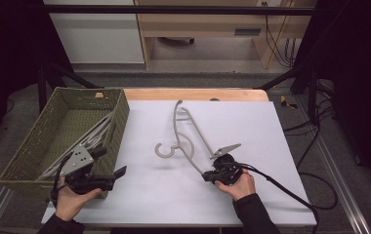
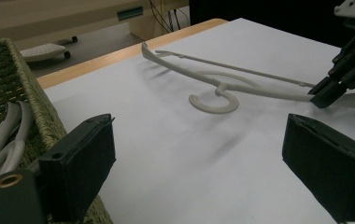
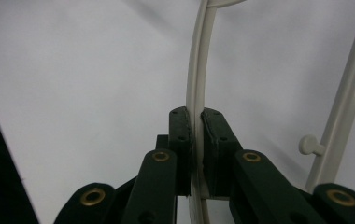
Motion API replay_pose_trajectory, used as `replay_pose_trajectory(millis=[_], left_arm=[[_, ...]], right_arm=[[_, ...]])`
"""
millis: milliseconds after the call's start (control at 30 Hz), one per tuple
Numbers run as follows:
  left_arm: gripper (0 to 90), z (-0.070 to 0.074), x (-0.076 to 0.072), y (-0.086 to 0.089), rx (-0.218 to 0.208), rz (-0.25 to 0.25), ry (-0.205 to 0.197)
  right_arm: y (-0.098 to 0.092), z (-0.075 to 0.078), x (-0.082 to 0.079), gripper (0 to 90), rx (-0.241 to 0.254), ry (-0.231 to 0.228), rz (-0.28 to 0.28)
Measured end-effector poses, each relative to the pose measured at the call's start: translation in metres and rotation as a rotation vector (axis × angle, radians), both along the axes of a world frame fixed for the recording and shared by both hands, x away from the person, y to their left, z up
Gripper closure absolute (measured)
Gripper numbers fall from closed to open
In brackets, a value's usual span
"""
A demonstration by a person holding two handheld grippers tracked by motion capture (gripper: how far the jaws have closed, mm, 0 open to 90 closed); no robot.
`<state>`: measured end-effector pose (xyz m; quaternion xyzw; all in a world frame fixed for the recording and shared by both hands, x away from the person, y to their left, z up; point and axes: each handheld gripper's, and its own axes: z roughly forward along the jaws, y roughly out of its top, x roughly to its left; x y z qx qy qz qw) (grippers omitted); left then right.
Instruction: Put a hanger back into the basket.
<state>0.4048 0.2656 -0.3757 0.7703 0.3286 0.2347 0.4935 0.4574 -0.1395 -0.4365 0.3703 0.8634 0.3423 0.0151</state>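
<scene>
1 grey plastic clothes hanger [image 1: 189, 141] is lying on the white bench [image 1: 139, 195], and the right hand-held gripper [image 1: 207, 176] is pinching 1 end of its arm, jaws pressed together on it. The left hand-held gripper [image 1: 109, 166] is waiting with jaws spread beside the green woven basket [image 1: 27, 141], where other hangers [image 1: 94, 135] are already lying. I judge the pick-up step is in hand; next, the hanger needs lifting clear and carrying over the basket wall.

The hanger [image 1: 186, 136] looked like smooth, matt grey plastic. At nine o'clock, the basket [image 1: 37, 141] was rough green weave. The sheet [image 1: 252, 126] was matt white, over a wooden table [image 1: 193, 94] edge at twelve o'clock.
</scene>
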Motion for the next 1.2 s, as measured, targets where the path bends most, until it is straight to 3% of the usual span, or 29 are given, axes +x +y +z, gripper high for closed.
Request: replay_pose_trajectory(millis=[100, 200, 367, 533, 667, 767, 833, 967, 1200], left_arm=[[9.0, 0.001, 0.0, 0.0, 0.011, -0.003, -0.004], [8.7, 0.003, 0.0, -0.001, 0.031, -0.014, -0.011], [8.0, 0.008, -0.001, -0.006, 0.095, -0.052, -0.026], [7.0, 0.01, 0.001, -0.015, 0.163, -0.1, -0.025], [5.8, 0.009, 0.004, -0.026, 0.24, -0.151, -0.036], [5.2, 0.01, 0.006, -0.033, 0.274, -0.174, -0.052], [5.2, 0.012, 0.008, -0.037, 0.323, -0.199, -0.066], [6.5, 0.015, 0.011, -0.045, 0.412, -0.251, -0.097], [13.0, 0.014, 0.017, -0.064, 0.554, -0.339, -0.155]], right_arm=[[-0.005, 0.01, -0.003, 83.1, 0.032, -0.012, 0.03], [-0.011, 0.021, -0.006, 83.0, 0.059, -0.041, 0.098], [-0.019, 0.036, -0.011, 83.0, 0.112, -0.033, 0.228], [-0.023, 0.042, -0.017, 83.0, 0.132, -0.02, 0.307], [-0.024, 0.043, -0.022, 83.0, 0.15, -0.007, 0.372], [-0.024, 0.043, -0.025, 83.0, 0.16, 0.007, 0.417], [-0.024, 0.043, -0.027, 83.0, 0.164, 0.015, 0.448], [-0.024, 0.042, -0.03, 82.9, 0.165, 0.037, 0.487], [-0.022, 0.041, -0.032, 83.0, 0.157, 0.049, 0.505]])
